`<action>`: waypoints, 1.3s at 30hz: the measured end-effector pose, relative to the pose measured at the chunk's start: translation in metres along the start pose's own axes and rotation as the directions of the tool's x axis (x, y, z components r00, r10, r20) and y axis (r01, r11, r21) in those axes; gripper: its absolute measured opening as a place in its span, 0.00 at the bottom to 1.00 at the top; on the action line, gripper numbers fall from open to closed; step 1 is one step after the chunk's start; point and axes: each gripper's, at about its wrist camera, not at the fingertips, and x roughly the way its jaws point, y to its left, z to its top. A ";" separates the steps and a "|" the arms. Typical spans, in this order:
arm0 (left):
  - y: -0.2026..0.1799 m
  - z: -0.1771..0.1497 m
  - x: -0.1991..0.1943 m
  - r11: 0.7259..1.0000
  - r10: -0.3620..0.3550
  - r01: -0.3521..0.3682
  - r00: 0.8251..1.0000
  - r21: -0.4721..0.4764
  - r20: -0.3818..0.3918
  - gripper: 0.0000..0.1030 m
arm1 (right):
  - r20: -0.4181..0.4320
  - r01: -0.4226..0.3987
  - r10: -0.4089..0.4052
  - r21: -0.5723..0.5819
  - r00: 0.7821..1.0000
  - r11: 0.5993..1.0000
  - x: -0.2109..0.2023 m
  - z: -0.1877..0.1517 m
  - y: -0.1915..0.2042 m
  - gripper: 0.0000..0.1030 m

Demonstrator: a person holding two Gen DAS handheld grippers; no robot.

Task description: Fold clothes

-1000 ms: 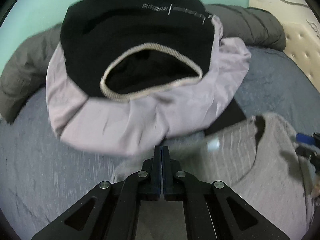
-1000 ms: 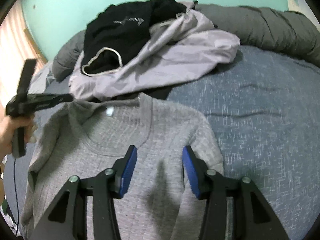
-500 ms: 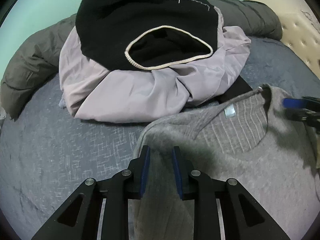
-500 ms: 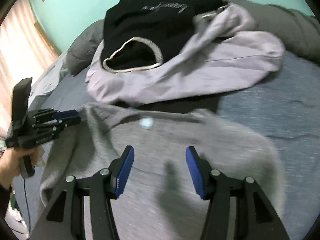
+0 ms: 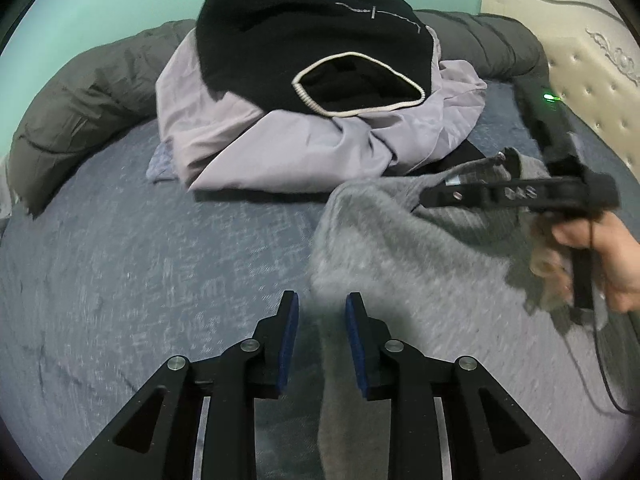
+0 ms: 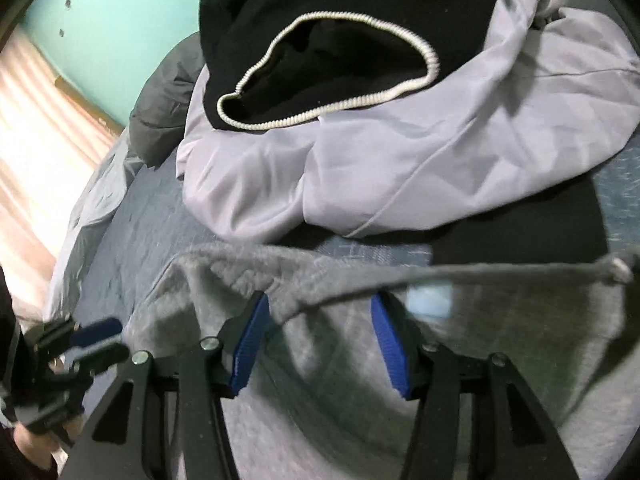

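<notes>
Grey sweater [image 5: 404, 248] lay on blue bedsheet [image 5: 120, 264], collar end rumpled and partly lifted, not flat, no neat fold seen. Left gripper [image 5: 318, 312] stood apart over sweater edge, gripping nothing. Right gripper [image 6: 320, 320] also apart, collar edge draped between blue pads, not clamped. Behind, unfolded pile: black garment [image 5: 304, 36] atop lilac garment [image 5: 304, 152]. Judged: most folding left.
</notes>
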 end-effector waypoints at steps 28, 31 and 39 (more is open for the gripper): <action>0.001 -0.030 0.006 0.998 -0.048 0.048 0.999 -0.039 -0.012 0.35 | 0.058 -0.030 0.025 0.088 0.998 0.996 -0.029 0.029 -0.033 0.12; 0.003 -0.032 0.005 0.997 -0.053 0.053 0.999 -0.055 -0.004 0.35 | 0.043 -0.055 0.052 0.067 0.998 0.996 -0.022 0.017 -0.030 0.12; 0.003 -0.038 0.003 0.997 -0.049 0.049 0.999 -0.056 -0.009 0.35 | 0.063 -0.117 0.113 0.080 0.992 0.990 -0.015 0.001 -0.028 0.39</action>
